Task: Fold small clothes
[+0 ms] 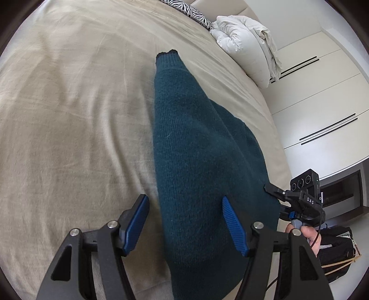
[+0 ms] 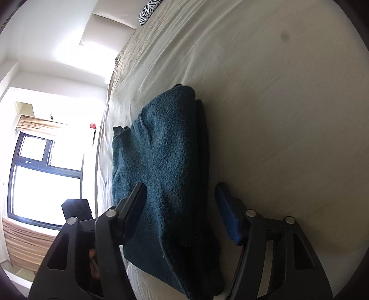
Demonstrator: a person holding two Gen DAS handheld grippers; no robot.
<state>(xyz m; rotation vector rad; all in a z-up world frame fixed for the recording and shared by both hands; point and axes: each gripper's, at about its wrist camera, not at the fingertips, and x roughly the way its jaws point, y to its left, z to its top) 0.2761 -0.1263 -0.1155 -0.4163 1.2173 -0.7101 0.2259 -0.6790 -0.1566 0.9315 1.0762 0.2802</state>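
A dark teal knitted garment lies folded on a beige bed sheet, its fuzzy ribbed wool running as a long tapering shape from the bottom centre of the left wrist view up to a narrow cuff-like end at the upper middle. In the right wrist view the same garment shows as a thick stack of layers with a soft rolled edge on its right side, filling the centre and lower middle of the frame.

The left gripper tilts downward over the near end of the garment, its blue ridged pads standing well apart with the knit lying under the gap; the pads do not press on it. The right gripper likewise straddles the folded stack, jaws partly spread; its left finger may brush the wool, though the angle leaves that unclear.

A hand grips the other tool at the lower right of the left view. A rumpled white duvet and a zebra-print pillow sit at the upper right; a window glares at the left.
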